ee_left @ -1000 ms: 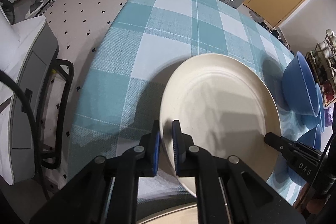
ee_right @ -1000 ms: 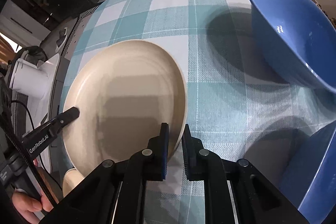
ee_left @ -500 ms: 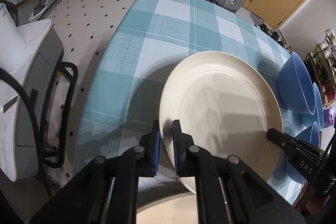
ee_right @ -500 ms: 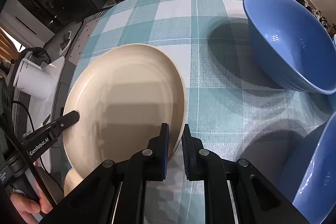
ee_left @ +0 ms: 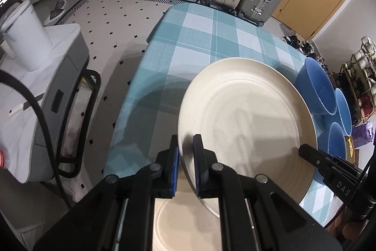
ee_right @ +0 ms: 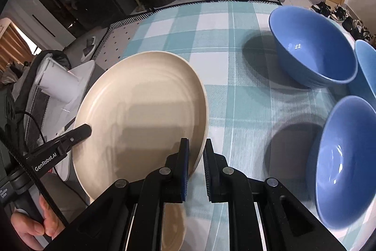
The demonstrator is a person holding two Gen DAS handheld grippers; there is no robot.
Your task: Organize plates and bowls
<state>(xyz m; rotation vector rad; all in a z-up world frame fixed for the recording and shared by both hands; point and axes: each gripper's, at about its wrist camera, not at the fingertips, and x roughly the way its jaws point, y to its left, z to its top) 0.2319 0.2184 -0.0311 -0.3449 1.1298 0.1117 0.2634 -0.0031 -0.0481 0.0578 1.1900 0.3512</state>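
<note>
The plate (ee_left: pixel 246 124) is held at two opposite edges. The left gripper (ee_left: pixel 186 164) is closed on the near-left rim, one blue pad (ee_left: pixel 175 171) under the rim and the other on the upper face. The right gripper (ee_right: pixel 195 166) is closed on the opposite rim in the same way, with the rim pinched between its pads (ee_right: pixel 184 171); almost no gap is left at either pair of fingers beyond the rim's thickness.

Compared with a second ago, more of the checked cloth (ee_left: pixel 206 39) and of the floor beyond it is seen past the plate, and the plate's shadow on the cloth lies further from the rim. The plate is therefore judged to have been lifted clear of the table by both grippers together, with its place between the fingers unchanged, so no slip is seen.

A second plate (ee_left: pixel 188 222) is seen directly below the left fingers, near the table's edge. Three blue bowls (ee_right: pixel 312 48) stand beyond and to the right of the right fingers, well apart from the held plate.

The lift is taken as the opening of a carry; the plate below is the likely stacking place, though that cannot be confirmed. Level carriage by both grippers will be needed.
</note>
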